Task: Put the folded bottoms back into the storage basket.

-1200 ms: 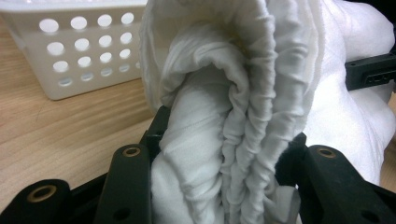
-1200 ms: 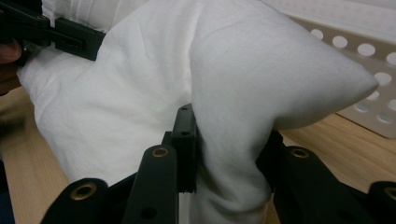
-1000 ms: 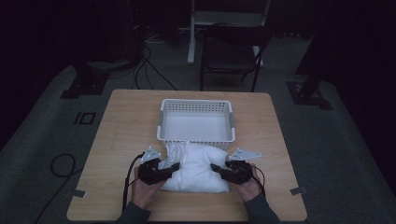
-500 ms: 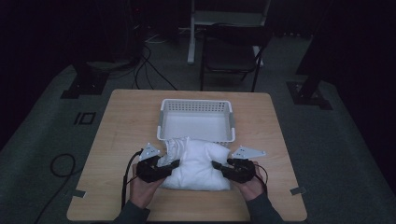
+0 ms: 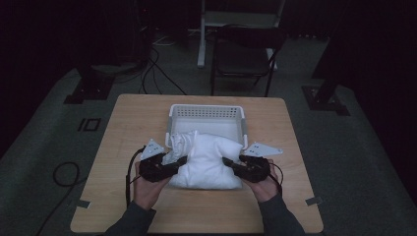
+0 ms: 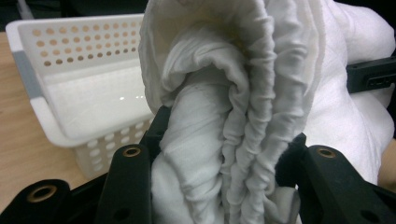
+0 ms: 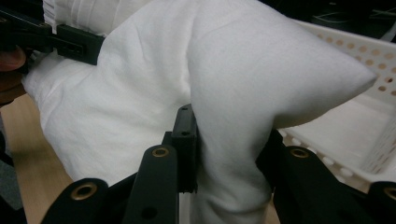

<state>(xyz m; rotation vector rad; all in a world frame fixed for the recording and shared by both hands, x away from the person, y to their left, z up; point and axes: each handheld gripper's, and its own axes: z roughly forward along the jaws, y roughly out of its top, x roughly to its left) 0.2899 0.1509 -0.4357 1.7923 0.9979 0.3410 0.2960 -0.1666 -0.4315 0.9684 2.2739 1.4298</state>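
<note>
White cloth bundle [image 5: 206, 160] pinched between left tongs [image 5: 181, 161] and right tongs [image 5: 229, 162].

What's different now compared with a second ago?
Both claws, left claw and right claw, have lifted the folded white cloth up off the table, toward the white basket. Their grip on its two ends is unchanged, and the basket has stayed put.

Room dim, far wall lost in black. Grey carpet floor [image 5: 354, 162] all around. Light wooden table [image 5: 123, 147] in middle, near edge toward camera. Dark chair [image 5: 246, 59] just beyond table's far edge, pale stand [image 5: 236, 17] behind it. Black cables [image 5: 157, 73] trailing on floor far left. Dark stand bases far left [image 5: 83, 91] and far right [image 5: 324, 96]. Tape marks on floor left.
</note>
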